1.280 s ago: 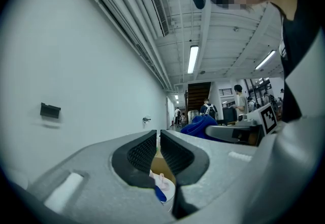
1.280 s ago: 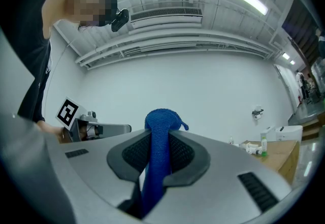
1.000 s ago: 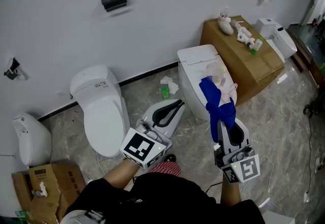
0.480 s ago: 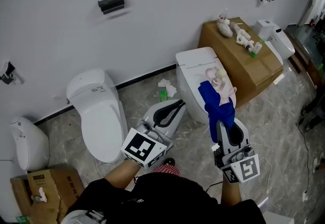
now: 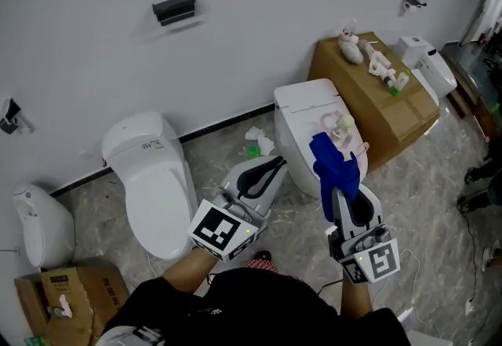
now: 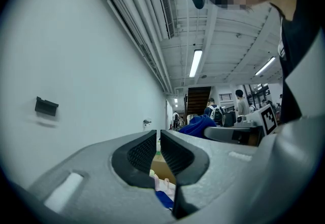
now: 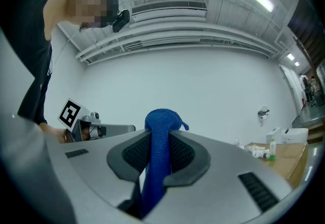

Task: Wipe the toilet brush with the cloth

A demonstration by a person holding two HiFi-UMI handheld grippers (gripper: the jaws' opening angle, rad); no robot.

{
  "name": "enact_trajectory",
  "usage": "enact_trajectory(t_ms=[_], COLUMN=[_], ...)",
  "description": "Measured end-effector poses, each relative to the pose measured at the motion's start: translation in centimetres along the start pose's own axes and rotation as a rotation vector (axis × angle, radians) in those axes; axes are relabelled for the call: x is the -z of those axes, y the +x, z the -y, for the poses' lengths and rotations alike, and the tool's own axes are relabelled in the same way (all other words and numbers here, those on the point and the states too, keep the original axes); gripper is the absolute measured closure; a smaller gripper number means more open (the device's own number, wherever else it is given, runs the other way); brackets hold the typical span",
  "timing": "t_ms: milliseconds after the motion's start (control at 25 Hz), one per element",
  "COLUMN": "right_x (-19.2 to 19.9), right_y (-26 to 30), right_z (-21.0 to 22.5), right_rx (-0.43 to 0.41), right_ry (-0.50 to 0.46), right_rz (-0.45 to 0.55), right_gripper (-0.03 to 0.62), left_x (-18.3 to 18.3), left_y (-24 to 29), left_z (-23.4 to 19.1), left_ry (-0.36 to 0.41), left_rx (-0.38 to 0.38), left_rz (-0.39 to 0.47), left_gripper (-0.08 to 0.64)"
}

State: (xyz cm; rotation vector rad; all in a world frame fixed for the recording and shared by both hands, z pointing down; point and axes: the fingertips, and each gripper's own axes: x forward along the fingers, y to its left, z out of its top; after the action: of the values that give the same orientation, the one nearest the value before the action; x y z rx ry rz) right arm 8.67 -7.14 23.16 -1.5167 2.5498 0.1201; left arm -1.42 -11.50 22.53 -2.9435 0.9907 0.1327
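Note:
My right gripper [image 5: 339,192] is shut on a blue cloth [image 5: 333,164], which stands up out of the jaws and flops over at its top [image 7: 161,120]. It is held level in front of a closed white toilet [image 5: 302,113]. A pale pink and white object [image 5: 342,128] lies on that toilet's lid; I cannot tell whether it is the brush. My left gripper [image 5: 275,161] is shut with nothing in it and points toward the same toilet. In the left gripper view the jaws [image 6: 158,140] stand together, and the blue cloth [image 6: 198,125] shows beyond them.
A second white toilet [image 5: 153,172] stands at the left, with a small white fixture [image 5: 35,219] beyond it. A cardboard box [image 5: 376,89] with white items and a green bottle sits right of the near toilet. Crumpled tissue [image 5: 256,136] lies on the floor by the wall.
Both grippers and the head have shifted a little across the room, so the toilets and box sit slightly differently in view. The cloth stays in the right gripper; the left stays shut.

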Motion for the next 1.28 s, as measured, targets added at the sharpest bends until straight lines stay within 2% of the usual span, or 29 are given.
enact_trajectory(t_ms=[240,520,1280], right_x=[0.5,0.5,2.4], right_y=[1.0,2.3,4.7], right_z=[-0.9,-1.1,-1.0], right_rx=[-0.020,-0.051,-0.261], right_ry=[0.000,0.006,0.062], right_rz=[-0.010,-0.004,-0.032], right_gripper=[0.528,0.528,0.528], left_x=[0.0,-0.3,0.8], left_y=[-0.6,-2.2,-2.9], left_z=[-0.7,-2.1,-2.0], left_ry=[0.009,0.019,0.008], left_rx=[-0.004,-0.057,-0.228], left_rz=[0.003,-0.003,-0.043], left_gripper=[0.552,0.552,0.552])
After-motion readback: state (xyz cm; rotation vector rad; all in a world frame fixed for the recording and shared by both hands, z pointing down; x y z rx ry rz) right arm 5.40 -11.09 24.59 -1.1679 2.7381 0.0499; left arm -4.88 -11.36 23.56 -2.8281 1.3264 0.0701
